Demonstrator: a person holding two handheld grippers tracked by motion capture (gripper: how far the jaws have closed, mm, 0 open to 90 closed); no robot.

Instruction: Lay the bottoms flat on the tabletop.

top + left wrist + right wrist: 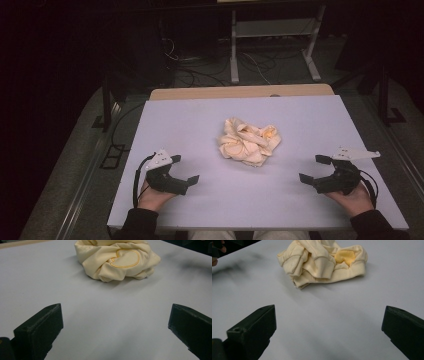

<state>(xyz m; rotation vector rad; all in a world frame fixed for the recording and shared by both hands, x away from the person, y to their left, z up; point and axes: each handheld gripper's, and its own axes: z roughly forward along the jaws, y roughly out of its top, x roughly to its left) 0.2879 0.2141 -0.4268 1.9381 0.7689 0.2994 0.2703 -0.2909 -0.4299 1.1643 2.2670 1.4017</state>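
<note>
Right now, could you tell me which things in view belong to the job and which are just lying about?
Job:
- crumpled cream garment
- left hand-held gripper, open
- right hand-held gripper, open
- white table

Lying about:
- white metal frame behind the table
- cables on the floor

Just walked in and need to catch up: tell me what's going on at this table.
A person sits at a pale table holding a two-jaw claw in each hand. The left claw and the right claw rest near the front edge, each with its jaws wide open and nothing between them. Both point toward a crumpled cream-yellow garment lying in a heap at the middle of the table, apart from either claw. Nothing has been grasped yet; it looks like the start of handling that garment.
</note>
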